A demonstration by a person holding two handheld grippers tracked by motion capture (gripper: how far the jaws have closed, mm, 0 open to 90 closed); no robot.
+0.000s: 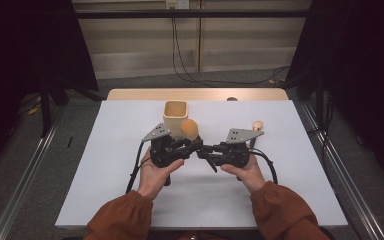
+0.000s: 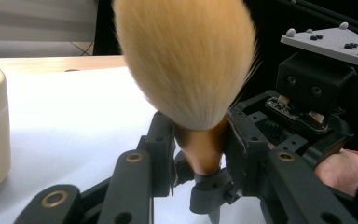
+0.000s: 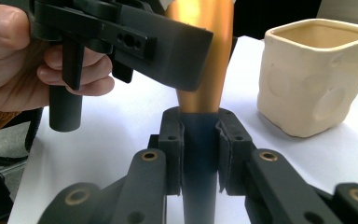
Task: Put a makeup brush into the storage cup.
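A: Where is the brush (image 1: 190,130) right now?

B: Above the white table (image 1: 280,190), held between both tools, just in front of the cream cup (image 1: 175,116). The bristle head points up and a little away from the person; the dark handle runs down towards the table. So its long axis is close to upright, slightly tilted.

A: And the right gripper (image 3: 200,140)?

B: Clamped on the dark handle. In the right gripper view the pads sit flat against both sides of it, just below where the gold collar begins.

A: The left gripper (image 2: 200,149)?

B: Its jaws flank the gold collar, right under the bristles. In the left gripper view both pads look pressed to the metal, so I read it as gripping too. It sits higher on the brush than the right one.

A: So which hand is nearer the bristles?

B: The left. The right holds further down the handle. The two tools meet almost nose to nose in the high view, coming in from opposite sides.

A: What does the next move turn on?

B: My guess is the cup. It stands just behind and slightly left of the brush, mouth open upward, so it is closer to the left hand. With the handle already pointing down, lowering it in would need little turning, provided one grip lets go first.
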